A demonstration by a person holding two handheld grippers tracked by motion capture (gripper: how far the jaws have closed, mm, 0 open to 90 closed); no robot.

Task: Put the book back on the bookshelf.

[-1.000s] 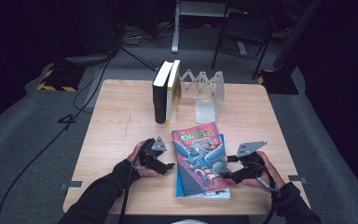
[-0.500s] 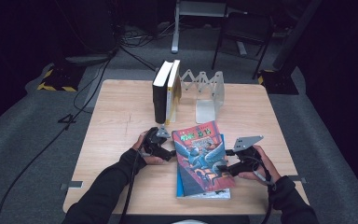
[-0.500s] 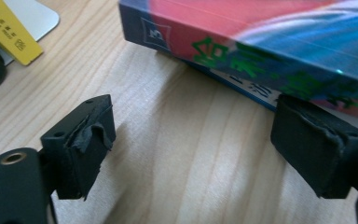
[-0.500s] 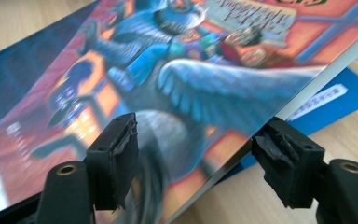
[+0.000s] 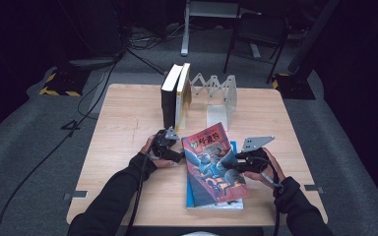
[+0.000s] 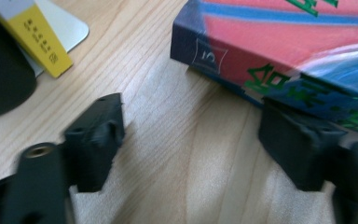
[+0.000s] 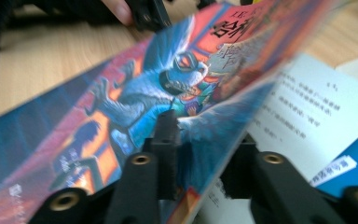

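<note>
On the table point(image 5: 128, 123), the left gripper point(image 5: 173, 152) waits with fingers spread at the spine of the book point(image 5: 211, 164), while the right gripper point(image 5: 236, 166) pinches its limp, slick cover, better taken by the stiff spine.
</note>
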